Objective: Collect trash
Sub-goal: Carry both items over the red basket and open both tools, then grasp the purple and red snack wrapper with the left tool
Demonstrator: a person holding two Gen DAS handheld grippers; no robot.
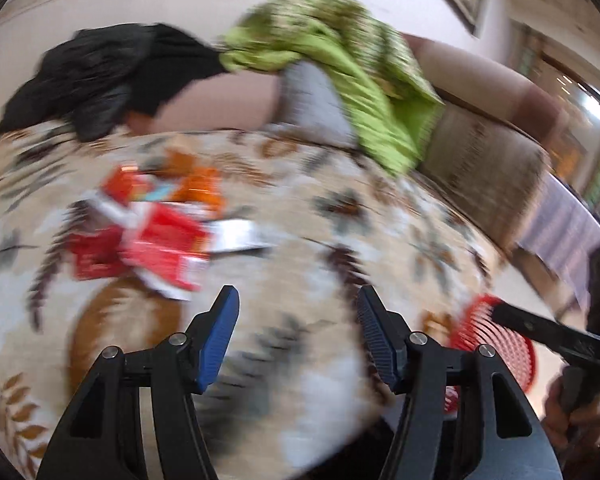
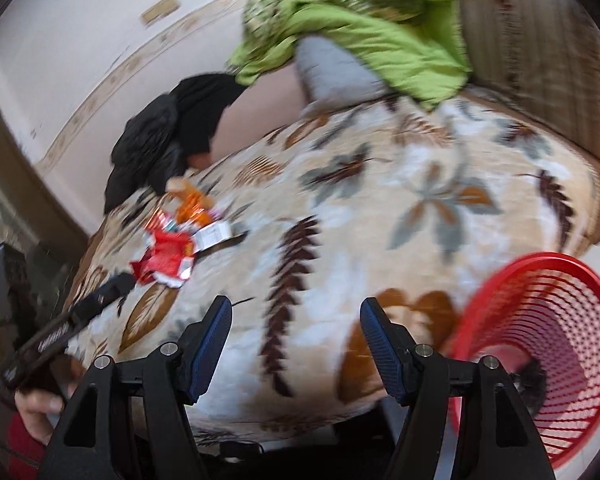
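A pile of red, orange and white wrappers [image 1: 147,228] lies on the leaf-patterned blanket [image 1: 300,216] of a bed; the same wrappers [image 2: 175,244] show at left in the right wrist view. A red mesh basket [image 2: 540,360] stands at the bed's near right edge, partly seen as the basket [image 1: 496,340] in the left wrist view. My left gripper [image 1: 295,300] hangs open over the blanket, right of the wrappers, nothing between its blue pads. My right gripper [image 2: 295,312] is open too, empty, between wrappers and basket. Both views are motion-blurred.
A black garment [image 1: 99,76] and a green quilt [image 1: 340,72] over a grey pillow [image 1: 312,100] lie at the bed's far side against the wall. A hand [image 2: 39,404] holds the other gripper at the lower left of the right wrist view.
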